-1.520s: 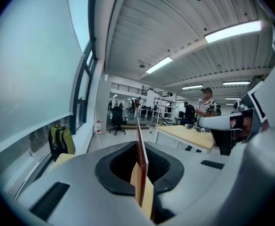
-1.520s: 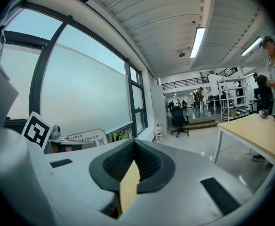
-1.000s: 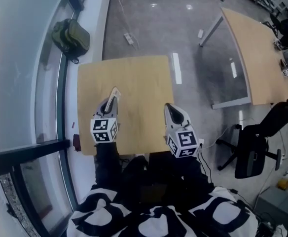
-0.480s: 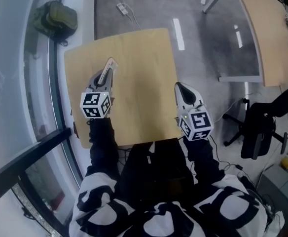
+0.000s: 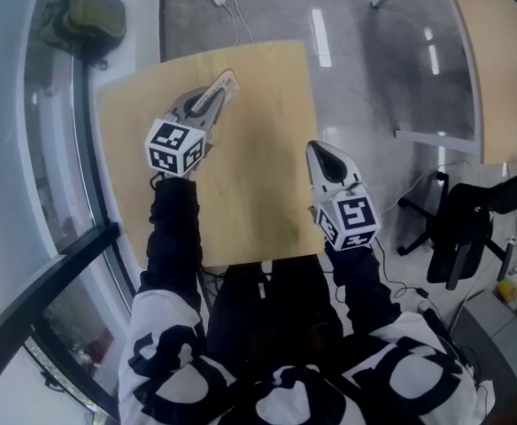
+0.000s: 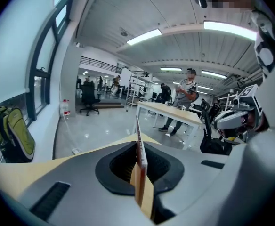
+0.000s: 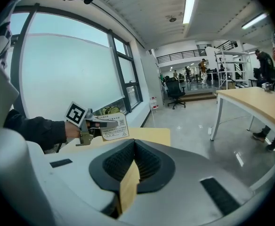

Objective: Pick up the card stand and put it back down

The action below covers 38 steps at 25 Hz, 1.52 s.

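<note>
Two grippers are held over the wooden table (image 5: pixel 258 158), one near each side edge. The left gripper (image 5: pixel 211 104) is raised over the table's far left part, and its jaws are clenched on the card stand (image 5: pixel 227 84). In the left gripper view the stand is seen edge-on, pinched upright between the dark ribbed pads, and its top edge is pointed out past the table's far edge. In the right gripper view the stand's printed white face is turned toward the table's right side, with small text and a square code on it; the print is too small to be read. Whether the stand's lower edge is touching the table top cannot be told. The right gripper (image 5: pixel 323 156) is held at the table's right edge, nearer the person; its jaws are pressed together with nothing gripped between them. A green backpack (image 5: pixel 83 20) is seen left of the table by the window. An office chair (image 5: pixel 458 233) is seen on the floor right of the table, and a second table (image 5: pixel 497 51) is placed beyond it
</note>
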{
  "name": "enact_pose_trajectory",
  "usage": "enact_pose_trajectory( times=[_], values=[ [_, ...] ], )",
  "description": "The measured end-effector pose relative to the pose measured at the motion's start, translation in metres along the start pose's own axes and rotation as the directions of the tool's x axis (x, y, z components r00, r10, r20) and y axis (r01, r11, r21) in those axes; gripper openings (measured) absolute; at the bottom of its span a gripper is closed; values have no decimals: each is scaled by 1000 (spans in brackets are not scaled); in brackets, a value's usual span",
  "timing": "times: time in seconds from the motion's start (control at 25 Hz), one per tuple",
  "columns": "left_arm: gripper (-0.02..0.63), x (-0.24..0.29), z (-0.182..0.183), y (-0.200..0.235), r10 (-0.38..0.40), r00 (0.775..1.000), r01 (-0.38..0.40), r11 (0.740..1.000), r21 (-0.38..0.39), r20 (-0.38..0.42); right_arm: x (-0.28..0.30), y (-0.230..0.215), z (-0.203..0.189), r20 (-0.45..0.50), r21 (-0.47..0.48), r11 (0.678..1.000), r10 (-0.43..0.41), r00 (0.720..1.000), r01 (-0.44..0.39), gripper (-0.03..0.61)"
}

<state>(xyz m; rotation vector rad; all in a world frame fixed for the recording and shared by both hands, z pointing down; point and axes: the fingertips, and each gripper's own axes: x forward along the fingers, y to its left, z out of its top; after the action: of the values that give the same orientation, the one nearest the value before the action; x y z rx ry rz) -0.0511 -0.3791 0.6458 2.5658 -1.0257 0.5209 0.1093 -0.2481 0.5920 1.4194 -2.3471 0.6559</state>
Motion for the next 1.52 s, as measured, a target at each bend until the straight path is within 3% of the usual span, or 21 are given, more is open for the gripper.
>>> enact_pose_trajectory(
  times=[0.28,0.44,0.6,0.84,0.92,1.08,1.32,1.44,1.52],
  values=[
    [26,51,-4,-18,-151,987,153,987,50,-53,23,-3,4,20,-19,1000,13,1000,-12,20],
    [26,70,-6,-37,-265,963,267,962,60,-48,26,-13,0,10,-8,1000,11,1000,-11,20],
    [26,78,-6,-58,-392,917,399,912,100,-79,26,-23,-7,-6,3,1000,3,1000,-3,20],
    [26,77,-18,-86,-578,804,593,797,116,-141,25,-26,-11,-8,11,1000,-1,1000,1,20],
    [26,77,-21,-91,-606,782,622,774,115,-148,25,-25,-10,-4,6,1000,10,1000,-9,20],
    [29,79,-21,-92,-587,797,604,779,169,-143,22,-23,-10,-7,0,1000,15,1000,-15,20],
    [69,74,-23,-74,-515,842,538,826,169,-161,8,-13,-2,15,-17,1000,23,1000,-23,20],
    [279,64,-22,-59,-464,877,477,872,106,-128,1,-10,-3,22,2,1000,12,1000,-12,20],
    [301,55,-24,-48,-417,901,428,900,83,-120,-5,-14,-2,38,31,999,-17,999,16,20]
  ],
)
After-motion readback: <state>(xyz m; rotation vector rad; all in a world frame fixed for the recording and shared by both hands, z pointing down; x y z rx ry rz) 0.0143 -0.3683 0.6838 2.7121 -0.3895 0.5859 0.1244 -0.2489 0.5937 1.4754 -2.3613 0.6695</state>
